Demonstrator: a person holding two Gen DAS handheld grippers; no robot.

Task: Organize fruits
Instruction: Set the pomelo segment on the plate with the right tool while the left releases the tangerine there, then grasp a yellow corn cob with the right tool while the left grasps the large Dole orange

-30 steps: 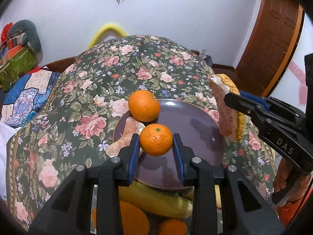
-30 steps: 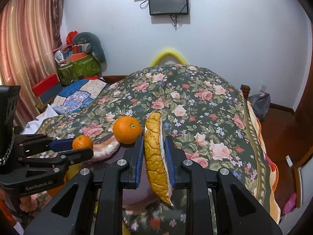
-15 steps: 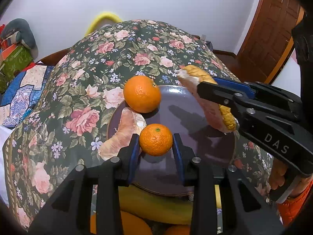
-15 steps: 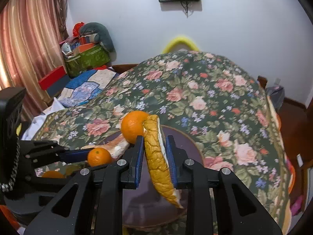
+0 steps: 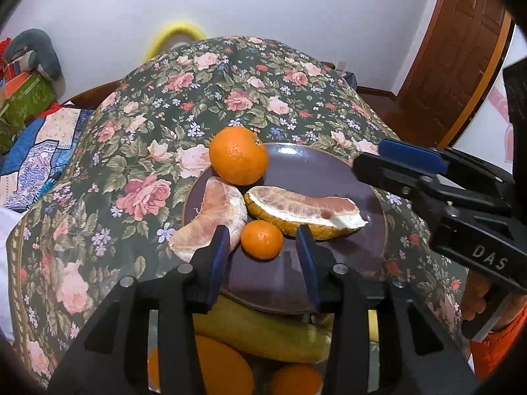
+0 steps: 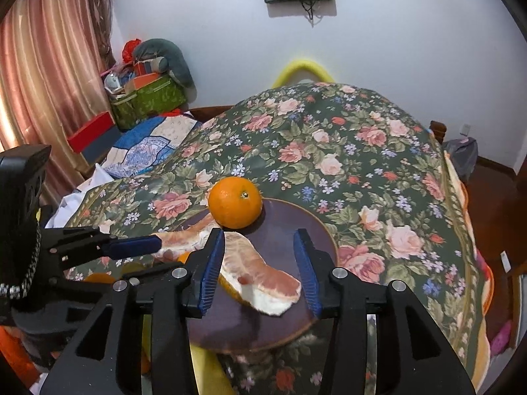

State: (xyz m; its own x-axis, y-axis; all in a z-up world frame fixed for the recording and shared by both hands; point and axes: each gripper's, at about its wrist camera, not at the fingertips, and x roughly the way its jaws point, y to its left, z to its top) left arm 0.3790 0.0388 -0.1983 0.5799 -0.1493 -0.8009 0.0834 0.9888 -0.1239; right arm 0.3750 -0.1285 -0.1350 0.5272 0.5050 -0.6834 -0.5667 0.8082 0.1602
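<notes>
Fruit on a round, dark purple plate [image 5: 332,171], glossy and thin-rimmed, set on a rose-printed cloth [image 5: 197,98]. Small mandarin [image 5: 262,239], smooth and round, near the plate's front edge, between the left gripper's [image 5: 262,250] blue ribbed pads with a gap on each side. Jaws just been opening, not pressing the fruit. Beside it a long pomelo wedge [image 5: 306,212] lying flesh up: pink pulp, white pith, knobbly yellow rind beneath. In the right wrist view, wedge between the right gripper's [image 6: 260,270] pads, apart from the right pad, contact with the left one unclear; these jaws likewise just been opening. To the mandarin's left a peeled pomelo segment [image 5: 210,220], pale pink and curved, overhanging the rim. At the plate's back-left edge a larger orange [image 5: 238,155], dimpled skin. Below the plate's front edge a banana [image 5: 263,332] and more oranges [image 5: 220,368], partly hidden behind the gripper.
</notes>
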